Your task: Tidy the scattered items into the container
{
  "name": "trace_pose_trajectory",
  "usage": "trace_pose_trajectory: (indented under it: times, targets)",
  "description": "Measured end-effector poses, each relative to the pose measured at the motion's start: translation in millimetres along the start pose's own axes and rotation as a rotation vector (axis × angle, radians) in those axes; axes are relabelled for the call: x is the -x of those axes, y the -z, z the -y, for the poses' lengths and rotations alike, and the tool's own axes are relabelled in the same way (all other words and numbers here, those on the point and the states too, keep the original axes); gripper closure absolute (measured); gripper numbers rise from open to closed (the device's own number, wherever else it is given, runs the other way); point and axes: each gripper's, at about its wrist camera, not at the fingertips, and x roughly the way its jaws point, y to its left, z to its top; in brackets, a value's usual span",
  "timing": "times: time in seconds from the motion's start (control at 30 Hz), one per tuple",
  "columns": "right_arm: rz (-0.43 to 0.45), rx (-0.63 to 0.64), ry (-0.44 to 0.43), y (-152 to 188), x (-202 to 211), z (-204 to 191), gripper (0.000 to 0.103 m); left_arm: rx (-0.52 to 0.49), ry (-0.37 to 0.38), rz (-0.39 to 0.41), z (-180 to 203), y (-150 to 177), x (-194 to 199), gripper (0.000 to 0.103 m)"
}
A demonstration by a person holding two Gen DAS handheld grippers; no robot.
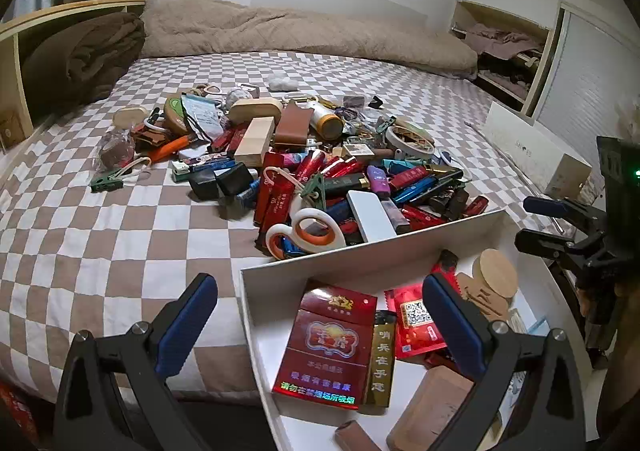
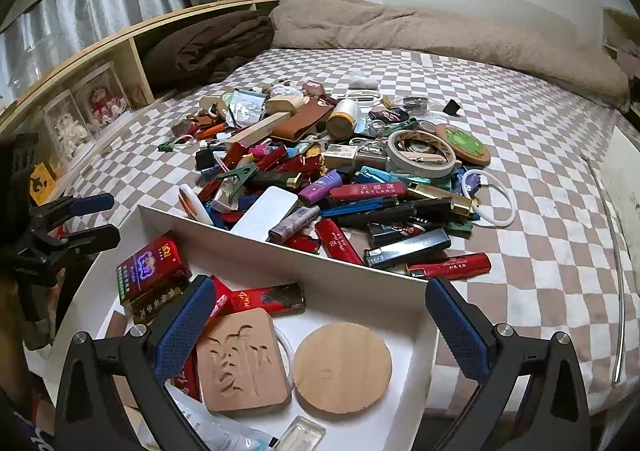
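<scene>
A white box (image 1: 360, 251) (image 2: 280, 247) sits at the near edge of a checkered bed. It holds a red cigarette pack (image 1: 326, 343) (image 2: 150, 271), a round wooden coaster (image 2: 342, 367) (image 1: 498, 277) and a carved wooden block (image 2: 240, 361). Beyond it lies a pile of lighters, clips and scissors (image 1: 312, 179) (image 2: 340, 179). My left gripper (image 1: 320, 331) is open and empty over the box's left corner. My right gripper (image 2: 320, 335) is open and empty over the box; it also shows in the left wrist view (image 1: 544, 223).
A beige duvet (image 1: 304, 31) lies across the far side of the bed. A wooden shelf with a brown blanket (image 1: 80, 59) (image 2: 208, 43) stands on the left. A flat white box (image 1: 532, 147) lies on the right.
</scene>
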Motion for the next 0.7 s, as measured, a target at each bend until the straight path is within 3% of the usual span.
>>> trace_pose_trajectory:
  times: [0.3,0.7]
  targets:
    - [0.025,-0.065,-0.008,-4.1,7.8,19.4,0.0,0.016,-0.031,0.007,-16.8,-6.0,4.8,0.0]
    - [0.02,-0.06,0.12,-17.1,5.6,51.9,0.0,0.048,-0.108,0.045,-54.5,-20.8,10.7,0.0]
